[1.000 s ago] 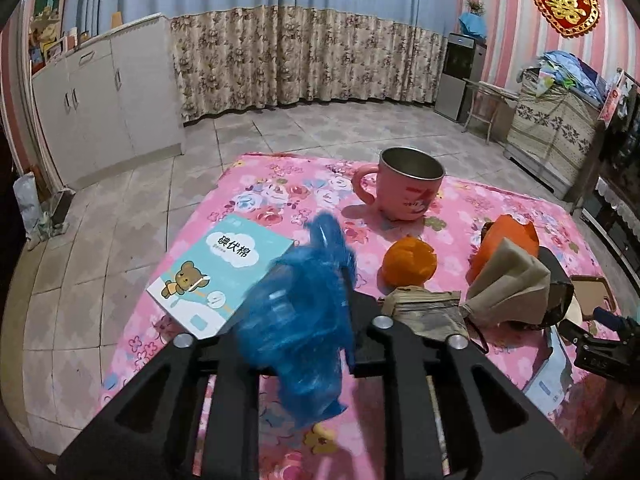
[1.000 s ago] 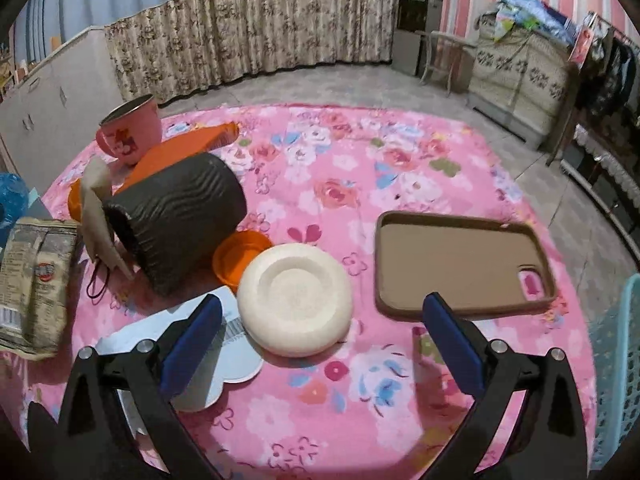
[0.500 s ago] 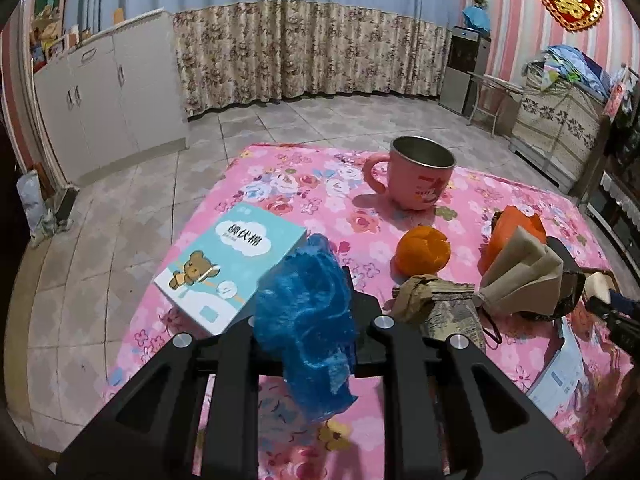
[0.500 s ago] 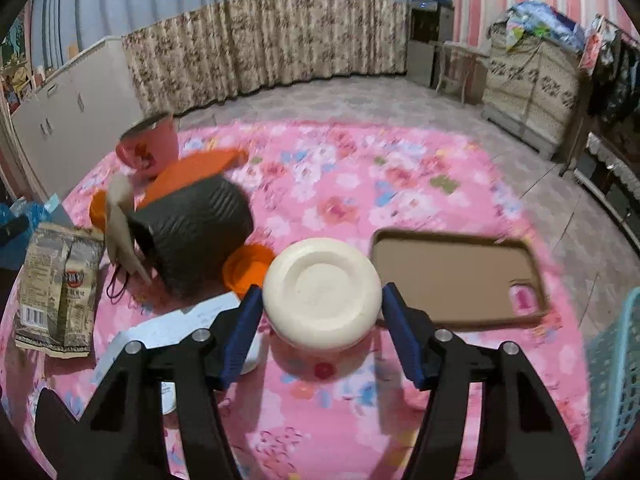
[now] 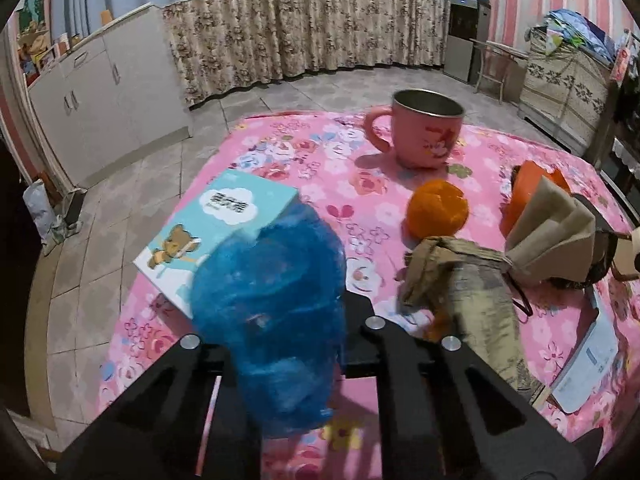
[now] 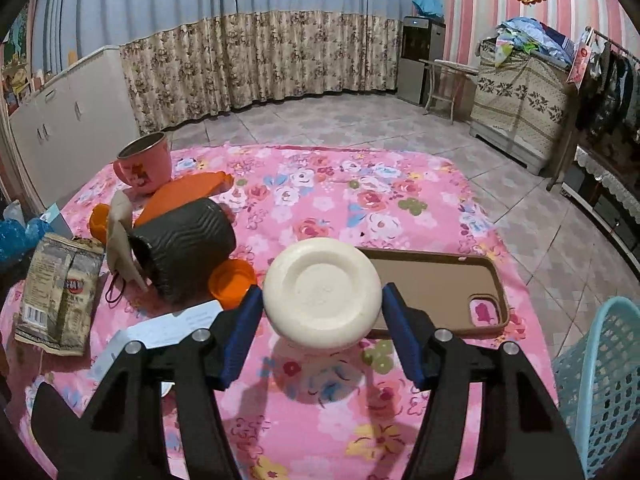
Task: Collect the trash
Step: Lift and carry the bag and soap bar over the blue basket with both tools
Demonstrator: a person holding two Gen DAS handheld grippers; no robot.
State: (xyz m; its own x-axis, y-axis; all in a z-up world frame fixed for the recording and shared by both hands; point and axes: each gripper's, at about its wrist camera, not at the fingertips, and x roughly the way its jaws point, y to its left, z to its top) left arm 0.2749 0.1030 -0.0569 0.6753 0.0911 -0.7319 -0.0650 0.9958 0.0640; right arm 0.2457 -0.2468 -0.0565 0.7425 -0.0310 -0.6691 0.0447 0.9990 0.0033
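My left gripper (image 5: 280, 320) is shut on a crumpled blue plastic bag (image 5: 272, 320) and holds it above the pink floral table's near left corner. My right gripper (image 6: 322, 312) is shut on a cream round lid (image 6: 322, 294), lifted off the cloth; its shadow lies below. A crumpled brown snack wrapper (image 5: 468, 300) lies right of the left gripper and shows in the right wrist view (image 6: 60, 296). A folded beige paper (image 5: 548, 236) leans on a dark ribbed cup (image 6: 184, 248) lying on its side.
A pink mug (image 5: 424, 132), an orange fruit (image 5: 438, 210), a teal tissue pack (image 5: 216, 232), an orange lid (image 6: 232, 282), a brown phone case (image 6: 436, 284) and white paper (image 6: 160, 332) lie on the table. A light blue basket (image 6: 600, 384) stands at the right.
My right gripper closed on the cream lid and lifted it off the table. My left gripper moved forward and slightly right with the blue bag.
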